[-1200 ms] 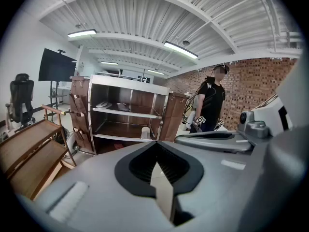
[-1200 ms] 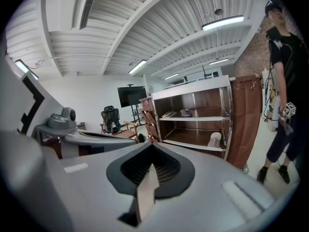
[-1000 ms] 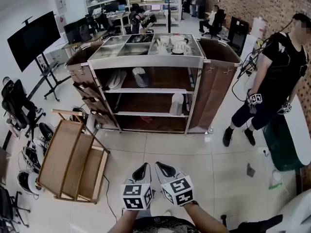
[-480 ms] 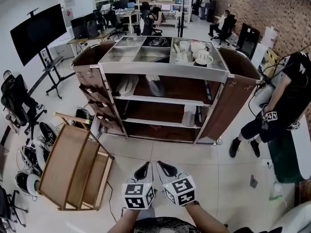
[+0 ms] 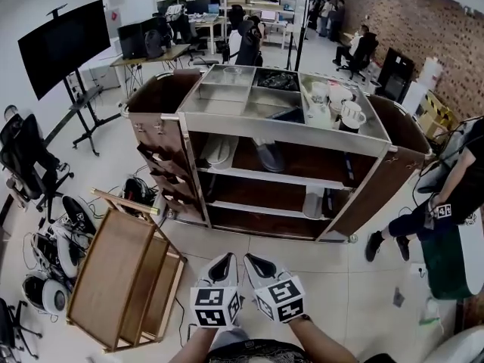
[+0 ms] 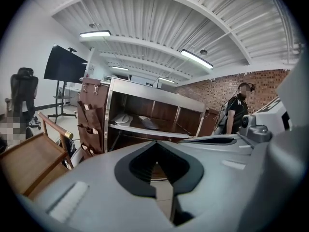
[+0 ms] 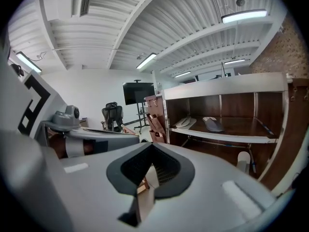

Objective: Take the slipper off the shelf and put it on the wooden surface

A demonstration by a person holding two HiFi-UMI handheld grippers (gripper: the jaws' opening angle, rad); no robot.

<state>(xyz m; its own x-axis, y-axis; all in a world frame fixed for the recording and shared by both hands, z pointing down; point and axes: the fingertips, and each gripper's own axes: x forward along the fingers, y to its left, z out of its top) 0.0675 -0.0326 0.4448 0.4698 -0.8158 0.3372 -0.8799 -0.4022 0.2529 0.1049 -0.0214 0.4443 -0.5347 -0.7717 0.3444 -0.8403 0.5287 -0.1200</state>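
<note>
A white slipper (image 5: 219,150) and a grey slipper (image 5: 270,157) lie side by side on the upper shelf of a steel and dark wood cart (image 5: 291,123). Another white slipper (image 5: 313,203) stands on the shelf below. A wooden surface (image 5: 113,278), a slatted rack top, stands on the floor to the cart's left. My left gripper (image 5: 221,267) and right gripper (image 5: 257,265) hang side by side over the floor tiles, well short of the cart, both shut and empty. The left gripper view shows the white slipper (image 6: 121,119) and the grey slipper (image 6: 149,123); the right gripper view shows the same pair (image 7: 185,122), (image 7: 212,124).
Cups and trays fill the cart's top (image 5: 333,104). A person (image 5: 454,195) stands at the cart's right. An office chair (image 5: 26,161), a monitor stand (image 5: 68,44) and cables and gear (image 5: 53,248) crowd the left side.
The cart and the wooden rack have drawn nearer and larger in the head view. Both grippers stay together, shut, at the bottom of the picture. The person at the right has slid toward the edge.
</note>
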